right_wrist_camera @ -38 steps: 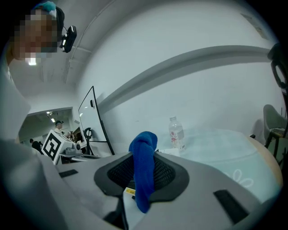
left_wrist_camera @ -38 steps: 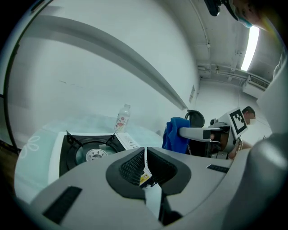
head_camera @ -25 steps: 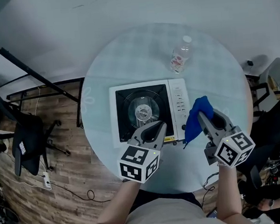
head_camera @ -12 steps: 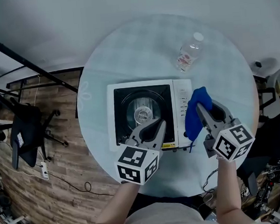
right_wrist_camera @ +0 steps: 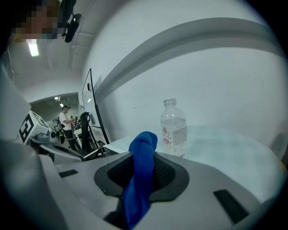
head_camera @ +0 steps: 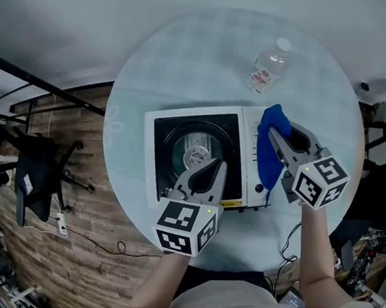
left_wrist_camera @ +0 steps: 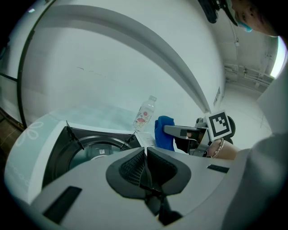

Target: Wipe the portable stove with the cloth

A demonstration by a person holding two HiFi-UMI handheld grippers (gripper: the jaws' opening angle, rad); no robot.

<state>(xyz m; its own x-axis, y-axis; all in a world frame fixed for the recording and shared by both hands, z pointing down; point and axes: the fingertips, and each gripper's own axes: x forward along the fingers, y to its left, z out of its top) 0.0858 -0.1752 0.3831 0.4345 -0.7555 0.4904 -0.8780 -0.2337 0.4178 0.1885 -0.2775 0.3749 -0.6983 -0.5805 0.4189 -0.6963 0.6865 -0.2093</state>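
Blue cloth (head_camera: 268, 151) in right gripper (head_camera: 276, 130) has reached stove (head_camera: 168, 135)

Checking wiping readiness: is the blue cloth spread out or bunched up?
Bunched. The cloth is pinched as a narrow wad between the right tool's jaws, one end poking out past them, the rest hanging loose underneath.

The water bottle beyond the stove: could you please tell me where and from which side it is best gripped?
Probably around its labelled mid-body, coming in level from the near side: the water bottle stands upright, apart from the stove, and its round straight wall suits two fingers. The left gripper is shut and empty.
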